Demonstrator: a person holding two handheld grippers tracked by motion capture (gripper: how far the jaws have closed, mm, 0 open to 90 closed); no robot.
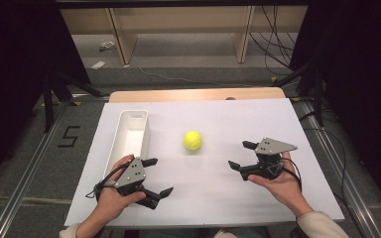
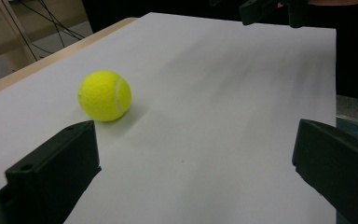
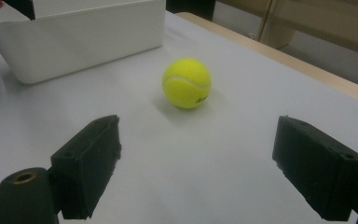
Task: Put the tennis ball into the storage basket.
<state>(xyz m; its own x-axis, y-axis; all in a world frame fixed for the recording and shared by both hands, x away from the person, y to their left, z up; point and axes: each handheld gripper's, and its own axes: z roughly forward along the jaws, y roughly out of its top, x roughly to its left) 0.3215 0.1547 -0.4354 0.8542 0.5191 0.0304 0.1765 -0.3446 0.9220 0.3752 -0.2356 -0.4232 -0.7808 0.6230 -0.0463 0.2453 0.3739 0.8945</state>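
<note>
A yellow tennis ball (image 1: 192,140) lies on the white table sheet, between the two grippers and a little farther from me. My left gripper (image 1: 158,176) is open near the front left, jaws pointing right; its own view has the ball (image 2: 105,95) ahead to the left. My right gripper (image 1: 242,154) is open at the right, jaws pointing left toward the ball (image 3: 187,83). Neither touches the ball. A white rectangular bin (image 1: 128,138) stands at the left, seemingly empty.
The bin (image 3: 74,44) sits beyond the ball in the right gripper view. A wooden table edge (image 1: 196,94) runs along the far side of the sheet. Shelving and cables lie on the floor beyond.
</note>
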